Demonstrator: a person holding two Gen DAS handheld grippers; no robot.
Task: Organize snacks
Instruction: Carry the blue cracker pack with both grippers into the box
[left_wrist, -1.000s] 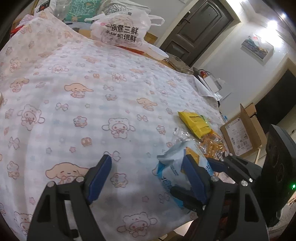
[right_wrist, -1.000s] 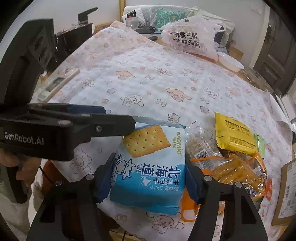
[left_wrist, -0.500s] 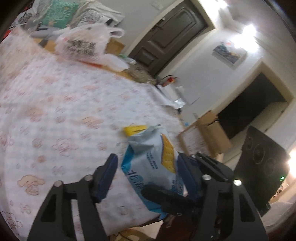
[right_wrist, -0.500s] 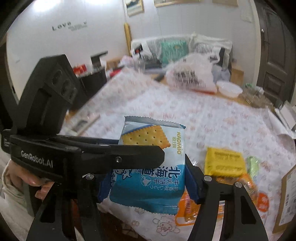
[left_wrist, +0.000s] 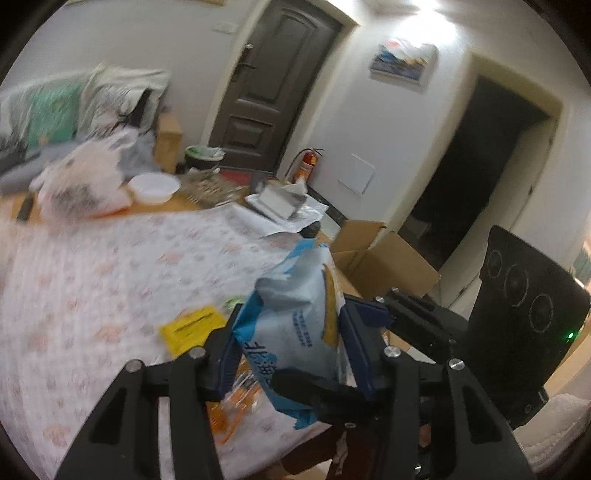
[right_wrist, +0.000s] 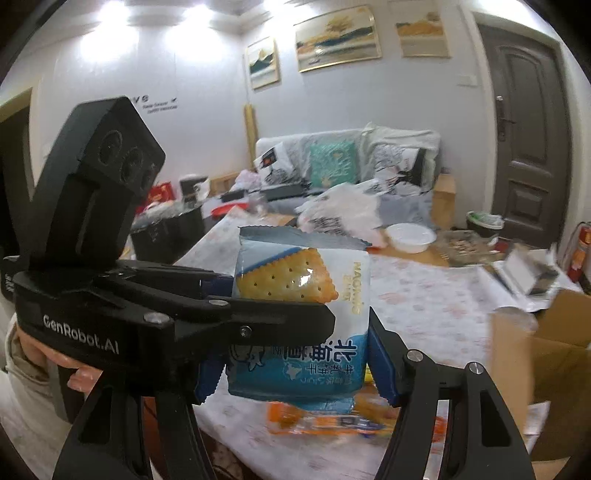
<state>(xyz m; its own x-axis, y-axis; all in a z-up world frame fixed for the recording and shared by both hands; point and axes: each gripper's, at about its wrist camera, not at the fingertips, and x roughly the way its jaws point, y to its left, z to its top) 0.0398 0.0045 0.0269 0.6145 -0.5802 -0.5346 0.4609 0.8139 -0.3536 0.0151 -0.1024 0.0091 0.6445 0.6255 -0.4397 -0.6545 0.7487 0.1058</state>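
The table (left_wrist: 110, 266), under its cartoon-print cloth, takes up most of the room's near half; its far end is crowded with a white plastic bag (left_wrist: 81, 184), a white bowl (left_wrist: 153, 186) and loose papers, while the middle stretch lies bare. Off the table's right edge stands an open cardboard box (left_wrist: 384, 258), near enough to serve as a drop point, though whether it is the intended one cannot be told.

Progress appears slight. One item only is in hand: the blue cracker packet (right_wrist: 301, 314), held clear above the table's near edge. The yellow packet (left_wrist: 192, 326) and the orange-wrapped snacks (right_wrist: 325, 419) lie loose on the cloth below it, unsorted.

Both tools bear on the same packet. The right gripper (right_wrist: 295, 365) has its jaws pinching the packet's lower sides. The left gripper (left_wrist: 291, 347) comes in crosswise, jaws closed on the packet's flanks; its body fills the left of the right wrist view.

Room to move is fair upward and toward the box. The two grippers sit very close together, so I judge a clash between them the chief risk.
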